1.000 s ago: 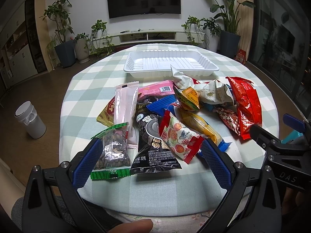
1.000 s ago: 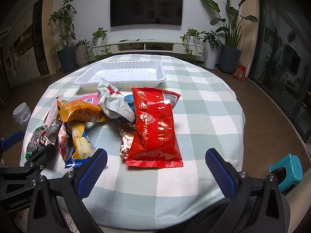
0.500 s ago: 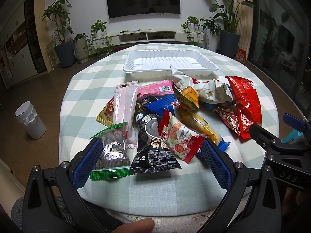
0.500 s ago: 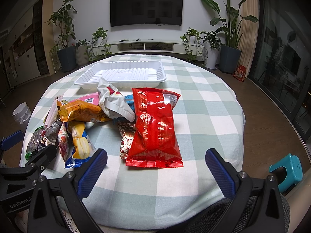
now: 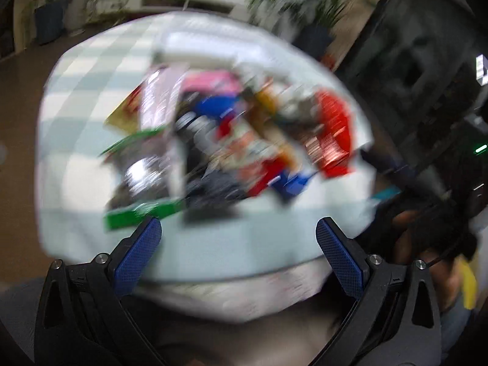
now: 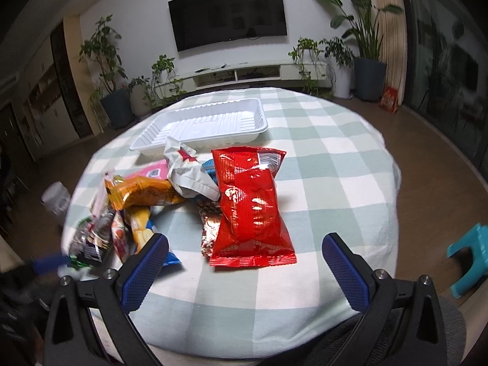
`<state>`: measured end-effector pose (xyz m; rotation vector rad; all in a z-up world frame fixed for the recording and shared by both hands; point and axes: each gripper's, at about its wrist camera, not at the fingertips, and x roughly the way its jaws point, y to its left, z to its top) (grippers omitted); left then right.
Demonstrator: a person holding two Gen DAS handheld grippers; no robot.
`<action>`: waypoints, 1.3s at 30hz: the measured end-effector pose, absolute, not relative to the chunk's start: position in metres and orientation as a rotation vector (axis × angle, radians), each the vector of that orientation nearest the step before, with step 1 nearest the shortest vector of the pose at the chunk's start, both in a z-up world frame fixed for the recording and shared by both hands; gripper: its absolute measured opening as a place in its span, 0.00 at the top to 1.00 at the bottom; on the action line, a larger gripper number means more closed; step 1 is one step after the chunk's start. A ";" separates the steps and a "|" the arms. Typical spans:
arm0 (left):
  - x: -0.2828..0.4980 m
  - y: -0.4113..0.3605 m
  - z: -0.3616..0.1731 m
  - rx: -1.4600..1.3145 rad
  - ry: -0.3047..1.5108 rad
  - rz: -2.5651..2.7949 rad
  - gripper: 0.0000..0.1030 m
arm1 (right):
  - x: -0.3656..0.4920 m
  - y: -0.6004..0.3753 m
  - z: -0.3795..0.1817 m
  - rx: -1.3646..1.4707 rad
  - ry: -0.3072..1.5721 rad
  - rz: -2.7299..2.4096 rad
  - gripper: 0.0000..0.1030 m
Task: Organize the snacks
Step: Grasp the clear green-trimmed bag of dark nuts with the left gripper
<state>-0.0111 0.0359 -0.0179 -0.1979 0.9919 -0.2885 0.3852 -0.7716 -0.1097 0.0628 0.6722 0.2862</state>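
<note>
A heap of snack packets lies on the checked round table (image 6: 329, 167). A big red bag (image 6: 250, 204) is nearest my right gripper (image 6: 244, 247), which hangs open over the table's near edge, empty. An orange packet (image 6: 140, 193) and a crumpled white bag (image 6: 189, 174) lie left of the red bag. The empty white tray (image 6: 207, 125) sits behind the heap. The left wrist view is heavily blurred: my left gripper (image 5: 238, 231) is open and empty, short of a green-edged packet (image 5: 140, 216) and a dark packet (image 5: 210, 189).
A teal stool (image 6: 469, 256) stands on the floor at the right. A white bin (image 6: 56, 198) stands on the floor at the left. Potted plants (image 6: 363, 42), a low TV bench (image 6: 244, 73) and a wall television line the far wall.
The left gripper is now moving fast, its view smeared and tilted, rising and swinging over the table's near edge. The right gripper has tipped slightly and lifted a little. No packet has moved.
</note>
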 end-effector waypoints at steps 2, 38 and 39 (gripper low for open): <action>-0.014 0.049 -0.016 -0.252 0.980 -0.287 0.00 | 0.387 -0.777 -0.109 0.101 0.682 0.313 0.00; 0.059 0.066 -0.032 -0.127 1.123 -0.033 0.63 | 0.389 -0.779 -0.113 0.171 0.728 0.483 0.29; 0.058 0.064 -0.032 -0.126 1.121 -0.043 0.64 | 0.388 -0.779 -0.113 0.167 0.726 0.482 0.29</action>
